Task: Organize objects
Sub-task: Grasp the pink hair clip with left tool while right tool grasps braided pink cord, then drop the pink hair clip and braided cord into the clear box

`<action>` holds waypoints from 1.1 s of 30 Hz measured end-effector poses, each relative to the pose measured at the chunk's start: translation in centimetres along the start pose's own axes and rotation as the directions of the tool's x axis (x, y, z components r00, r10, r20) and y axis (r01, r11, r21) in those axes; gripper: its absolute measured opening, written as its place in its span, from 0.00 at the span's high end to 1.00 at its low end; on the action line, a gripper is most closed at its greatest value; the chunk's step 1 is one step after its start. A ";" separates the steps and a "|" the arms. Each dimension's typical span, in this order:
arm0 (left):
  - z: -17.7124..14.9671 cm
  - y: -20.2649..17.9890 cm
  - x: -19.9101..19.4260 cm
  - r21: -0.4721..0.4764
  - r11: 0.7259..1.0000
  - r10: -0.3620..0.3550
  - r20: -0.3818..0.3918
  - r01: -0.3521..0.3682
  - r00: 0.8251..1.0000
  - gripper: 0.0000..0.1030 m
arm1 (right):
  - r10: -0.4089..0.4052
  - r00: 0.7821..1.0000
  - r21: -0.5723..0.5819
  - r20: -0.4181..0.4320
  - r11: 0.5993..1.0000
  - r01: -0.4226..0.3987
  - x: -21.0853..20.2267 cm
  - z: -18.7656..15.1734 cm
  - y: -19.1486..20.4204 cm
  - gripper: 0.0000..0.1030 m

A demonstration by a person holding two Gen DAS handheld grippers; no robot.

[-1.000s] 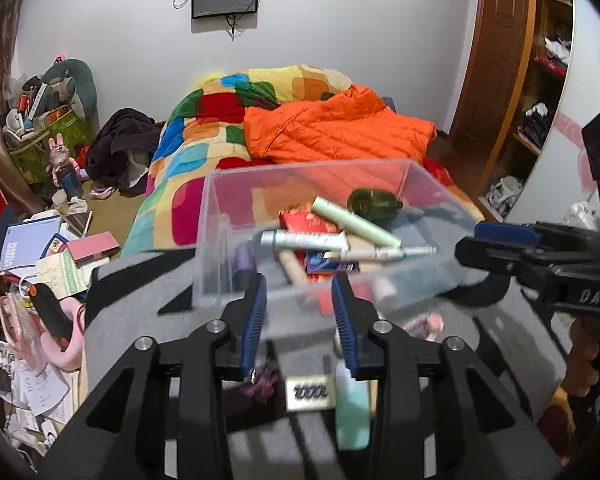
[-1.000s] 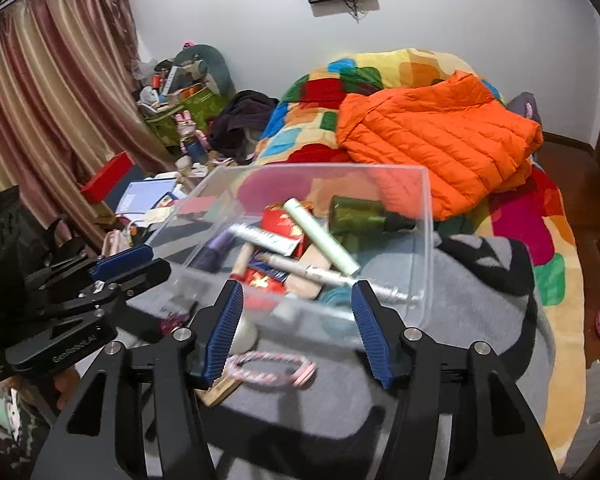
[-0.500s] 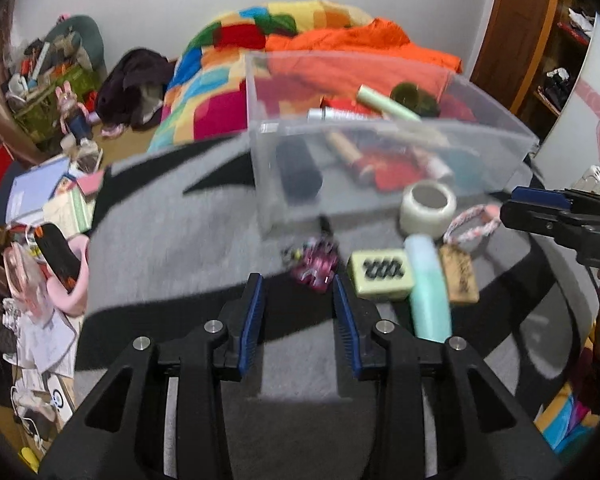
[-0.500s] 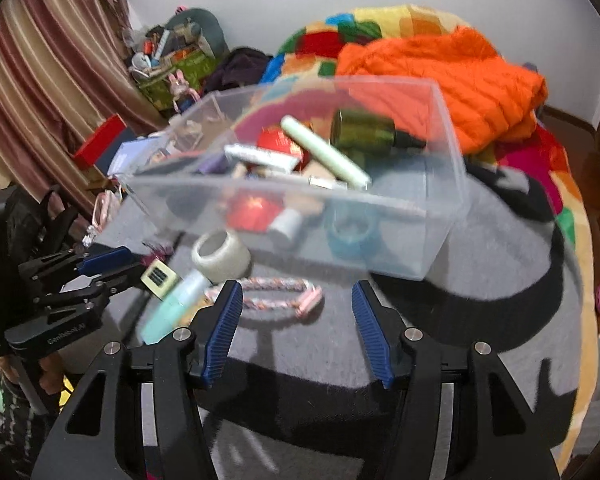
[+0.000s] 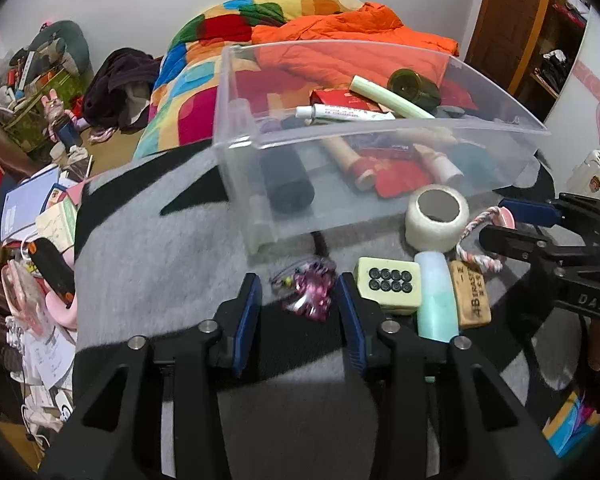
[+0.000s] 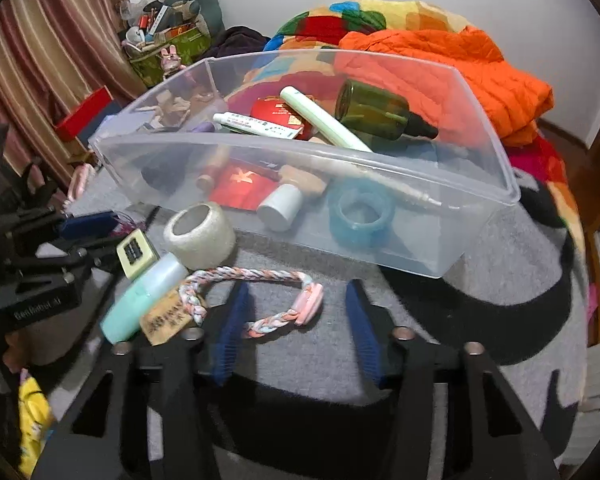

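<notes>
Both grippers have pulled back and tipped down since a second ago, so the loose items before the clear plastic bin [image 5: 380, 168] now show on the grey blanket [image 5: 160, 264]. My left gripper [image 5: 298, 300] stands open and empty around the small pink beaded hair tie [image 5: 310, 288]: light, soft, best pinched across its bunched middle. My right gripper [image 6: 296, 320] is open over the limp braided pastel rope loop [image 6: 260, 296].

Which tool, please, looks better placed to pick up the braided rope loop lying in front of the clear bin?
Probably the right tool: it is open, and the braided rope loop lies between its fingers. The left tool is open over a pink trinket, farther from the loop.
</notes>
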State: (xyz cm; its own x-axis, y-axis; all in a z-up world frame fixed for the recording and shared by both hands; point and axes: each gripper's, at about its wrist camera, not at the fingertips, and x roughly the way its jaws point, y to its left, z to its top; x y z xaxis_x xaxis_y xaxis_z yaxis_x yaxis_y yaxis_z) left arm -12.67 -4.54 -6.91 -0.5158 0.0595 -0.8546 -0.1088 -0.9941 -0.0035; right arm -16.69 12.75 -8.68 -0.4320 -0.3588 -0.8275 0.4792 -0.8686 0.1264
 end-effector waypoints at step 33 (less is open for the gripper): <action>2.5 0.2 -9.0 -0.127 0.988 -0.038 0.324 0.084 0.945 0.79 | 0.051 0.957 0.081 0.285 0.994 -0.078 -8.7 4.6 -1.8 0.90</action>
State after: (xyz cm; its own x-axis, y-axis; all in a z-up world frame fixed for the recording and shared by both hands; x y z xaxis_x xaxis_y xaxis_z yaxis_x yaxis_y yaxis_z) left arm -10.18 -5.00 2.10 -0.7591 0.1238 -0.6391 -0.0426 -0.9891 -0.1410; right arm -17.31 15.85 0.79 -0.6068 -0.4856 -0.6292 0.4474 -0.8630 0.2345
